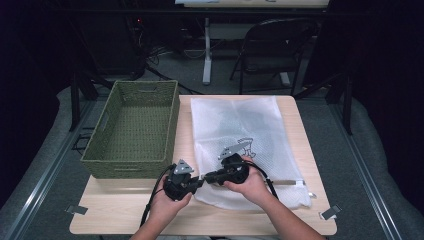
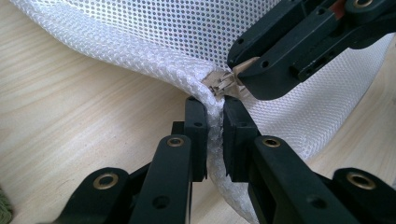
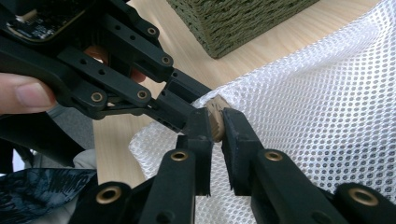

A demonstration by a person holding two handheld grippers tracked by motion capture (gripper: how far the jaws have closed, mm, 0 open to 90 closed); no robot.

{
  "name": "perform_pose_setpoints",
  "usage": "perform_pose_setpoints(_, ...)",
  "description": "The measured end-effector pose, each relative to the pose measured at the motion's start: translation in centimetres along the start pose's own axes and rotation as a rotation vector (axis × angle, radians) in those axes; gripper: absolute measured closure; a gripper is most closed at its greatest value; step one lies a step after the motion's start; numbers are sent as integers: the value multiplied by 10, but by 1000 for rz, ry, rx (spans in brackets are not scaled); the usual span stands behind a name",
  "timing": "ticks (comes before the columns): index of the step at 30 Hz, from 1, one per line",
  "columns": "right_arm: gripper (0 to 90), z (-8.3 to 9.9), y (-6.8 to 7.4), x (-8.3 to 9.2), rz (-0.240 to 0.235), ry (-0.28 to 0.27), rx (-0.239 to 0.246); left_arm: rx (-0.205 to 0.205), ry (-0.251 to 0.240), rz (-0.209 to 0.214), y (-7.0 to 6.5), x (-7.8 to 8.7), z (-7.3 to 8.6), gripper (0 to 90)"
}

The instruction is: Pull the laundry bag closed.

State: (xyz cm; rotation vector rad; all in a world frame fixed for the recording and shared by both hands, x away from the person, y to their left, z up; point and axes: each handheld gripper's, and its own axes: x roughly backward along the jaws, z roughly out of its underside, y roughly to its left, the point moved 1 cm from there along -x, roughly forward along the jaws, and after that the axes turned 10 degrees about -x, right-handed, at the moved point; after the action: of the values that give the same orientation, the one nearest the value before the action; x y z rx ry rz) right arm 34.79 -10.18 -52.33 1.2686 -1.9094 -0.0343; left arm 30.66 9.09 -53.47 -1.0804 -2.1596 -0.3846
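Light wooden bench [image 1: 300,140] with rounded corners stands in the middle of the room, brightly lit from above. Grey carpeted floor [image 1: 365,165] surrounds it; two grey metal rails [image 1: 40,175] run along the floor on either side, left and right. The far part of the room is dim. A black folding metal chair [image 1: 270,47] stands at the far right, beside the white metal leg [image 1: 207,50] of a second table whose pale top runs along the far edge. Black cables [image 1: 160,55] lie tangled on the floor at the far left. Dark surroundings at both sides; walls cannot be made out.
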Motion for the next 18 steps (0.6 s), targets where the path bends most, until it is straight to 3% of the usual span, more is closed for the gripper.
perform_pose_setpoints(7, 868, 1, 0, -1, -8, 4, 3, -6, 1, 6, 1, 0, 2, 798)
perform_pose_setpoints(10, 868, 1, 0, -1, -4, 6, 4, 17, -8, 39, 3, 0, 3, 747)
perform_pose_setpoints(18, 869, 2, -1, -3, -10, 6, -1, 30, -14, 67, 4, 1, 5, 713)
